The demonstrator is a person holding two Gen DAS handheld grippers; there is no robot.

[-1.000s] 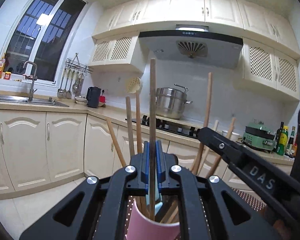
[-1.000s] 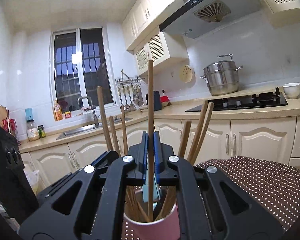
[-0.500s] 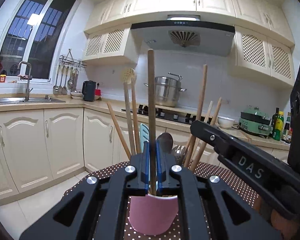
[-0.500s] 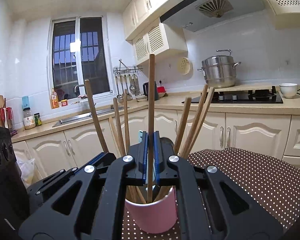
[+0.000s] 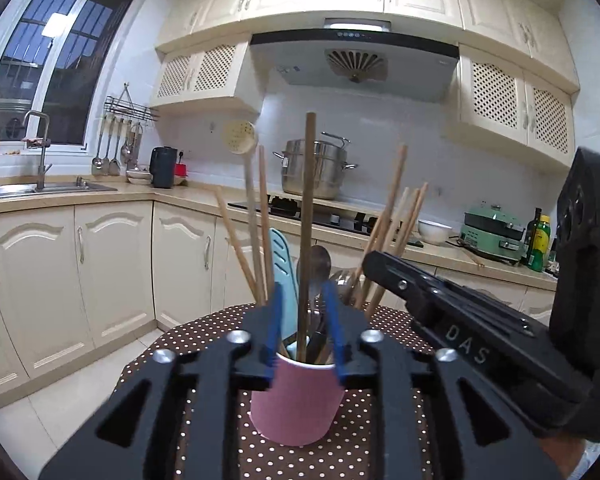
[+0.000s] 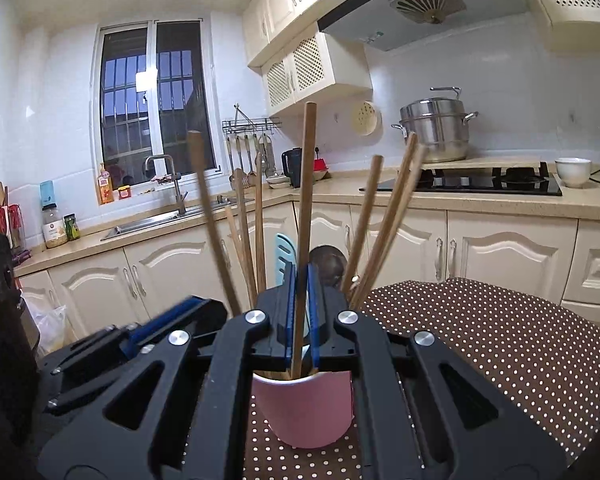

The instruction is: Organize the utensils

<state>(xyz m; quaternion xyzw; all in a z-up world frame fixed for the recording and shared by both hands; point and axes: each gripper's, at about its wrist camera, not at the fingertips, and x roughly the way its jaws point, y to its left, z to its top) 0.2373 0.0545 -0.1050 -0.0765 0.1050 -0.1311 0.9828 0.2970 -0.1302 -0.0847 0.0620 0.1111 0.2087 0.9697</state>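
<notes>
Left wrist view: left gripper (image 5: 303, 322), black frame with blue pads, low centre of frame. Its jaws are opening; a long brown wooden chopstick (image 5: 307, 216) stands upright in the gap between them, clear space on both sides, pads not pressing it. Lower end of the stick sits inside the pink round cup (image 5: 296, 404), which stands on the brown white-dotted tablecloth (image 5: 188, 340) at bottom centre. Same cup holds more wooden chopsticks leaning out left and right, a pale blue slotted plastic spatula (image 5: 279, 256) and a grey metal spoon (image 5: 318, 266). Right gripper's black body comes in from the right edge, marked DAS.

Right wrist view: right gripper (image 6: 302, 312), bottom centre, jaws drawn narrow and clamped on a second upright wooden chopstick (image 6: 306, 200); blue pads touch it on both sides. Stick's lower end is down in the pink cup (image 6: 306, 412), rim just below the pads. Other chopsticks fan out of the cup on either side. Left gripper's blue pad and black frame visible at lower left, blurred.

Background: cream kitchen cabinets (image 5: 112, 264), steel stockpot (image 5: 314, 170) on the black hob (image 6: 480, 182), range hood (image 5: 354, 64) at upper centre, sink with tap (image 5: 40, 160) under the dark window (image 6: 154, 100), green appliance (image 5: 494, 234) at right on the counter.
</notes>
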